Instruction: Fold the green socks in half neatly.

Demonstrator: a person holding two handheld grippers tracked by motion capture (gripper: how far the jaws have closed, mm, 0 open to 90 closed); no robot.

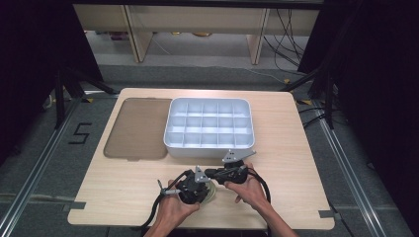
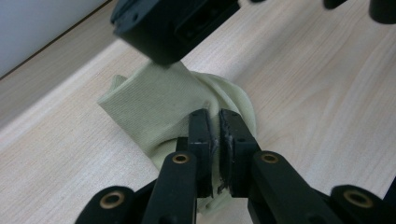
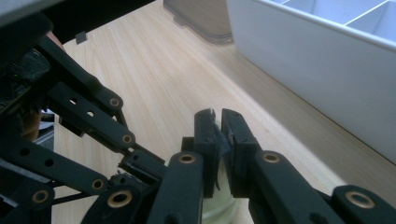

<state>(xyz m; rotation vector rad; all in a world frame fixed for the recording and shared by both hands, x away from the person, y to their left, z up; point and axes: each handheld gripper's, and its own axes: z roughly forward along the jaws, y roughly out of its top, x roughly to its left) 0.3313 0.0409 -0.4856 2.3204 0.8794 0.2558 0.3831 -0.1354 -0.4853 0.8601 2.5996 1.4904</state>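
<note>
- Sock (image 2: 154, 107): pale yellow-green, bunched on the bench (image 1: 123, 182) at the near edge, about 6 o'clock from the white divided tray (image 1: 210, 123).
- Left claw (image 2: 215, 122): jaws nearly together, pinching a fold of the sock.
- Right claw (image 3: 217, 122): jaws narrow; pale fabric shows between them, so judged gripping the same sock.
- Advice: keep both pinches firm, work the fabric evenly, and avoid snagging the claws' linkages together.
- Brown lid (image 1: 136, 128): lies flat at 9 o'clock of the tray.
</note>
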